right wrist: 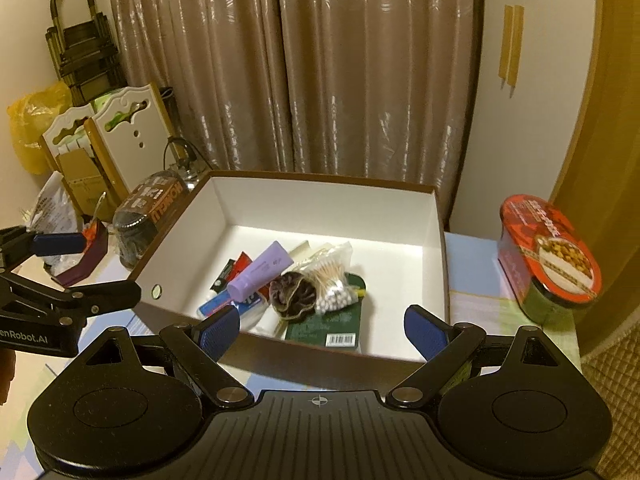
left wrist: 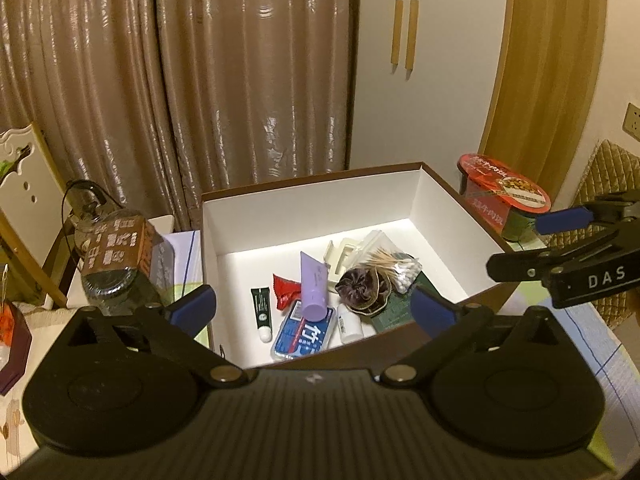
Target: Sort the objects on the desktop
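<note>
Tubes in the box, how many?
2. Purple tube lies mid-box, across the blue case. Small green tube lies left of it on the box floor. More could be buried under the pile.

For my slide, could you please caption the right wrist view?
Open right claw poised before the box holding a purple tube, cotton swabs and a scrunchie.
</note>
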Demonstrator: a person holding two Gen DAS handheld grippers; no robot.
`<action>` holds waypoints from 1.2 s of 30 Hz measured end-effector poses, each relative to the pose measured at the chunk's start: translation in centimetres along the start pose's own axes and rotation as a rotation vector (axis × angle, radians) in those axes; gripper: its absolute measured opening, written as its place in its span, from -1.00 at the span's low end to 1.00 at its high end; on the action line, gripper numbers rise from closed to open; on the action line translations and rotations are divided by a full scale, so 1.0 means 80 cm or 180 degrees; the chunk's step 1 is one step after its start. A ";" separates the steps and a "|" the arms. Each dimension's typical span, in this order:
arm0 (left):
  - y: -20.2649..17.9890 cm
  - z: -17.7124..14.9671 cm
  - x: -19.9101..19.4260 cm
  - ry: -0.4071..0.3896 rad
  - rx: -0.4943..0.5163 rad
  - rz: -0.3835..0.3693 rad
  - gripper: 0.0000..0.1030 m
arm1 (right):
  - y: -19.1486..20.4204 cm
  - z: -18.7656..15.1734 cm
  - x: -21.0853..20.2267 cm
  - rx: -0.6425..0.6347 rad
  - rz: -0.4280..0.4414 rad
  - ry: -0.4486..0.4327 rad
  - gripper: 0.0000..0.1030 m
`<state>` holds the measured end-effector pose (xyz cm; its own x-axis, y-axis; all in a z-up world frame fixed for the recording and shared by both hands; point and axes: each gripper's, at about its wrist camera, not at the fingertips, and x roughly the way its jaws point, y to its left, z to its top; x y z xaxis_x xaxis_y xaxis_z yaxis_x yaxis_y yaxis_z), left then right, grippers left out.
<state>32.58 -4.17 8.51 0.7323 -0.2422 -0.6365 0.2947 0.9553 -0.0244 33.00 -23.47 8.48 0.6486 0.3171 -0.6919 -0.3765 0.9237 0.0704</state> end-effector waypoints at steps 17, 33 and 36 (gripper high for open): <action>-0.019 -0.053 -0.064 0.0222 -0.0301 0.0082 0.98 | 0.013 -0.062 -0.060 0.0234 -0.0055 0.0158 0.78; -0.042 -0.093 -0.123 0.0267 -0.0395 0.0208 0.98 | 0.026 -0.116 -0.124 0.0569 -0.0262 0.0072 0.78; -0.044 -0.098 -0.127 0.0292 -0.0414 0.0212 0.98 | 0.032 -0.122 -0.132 0.0560 -0.0271 0.0072 0.78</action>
<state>19.26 -3.76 9.05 0.6866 -0.1667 -0.7077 0.1610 0.9841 -0.0755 18.76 -26.58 8.98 0.6574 0.2332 -0.7166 -0.1982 0.9709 0.1342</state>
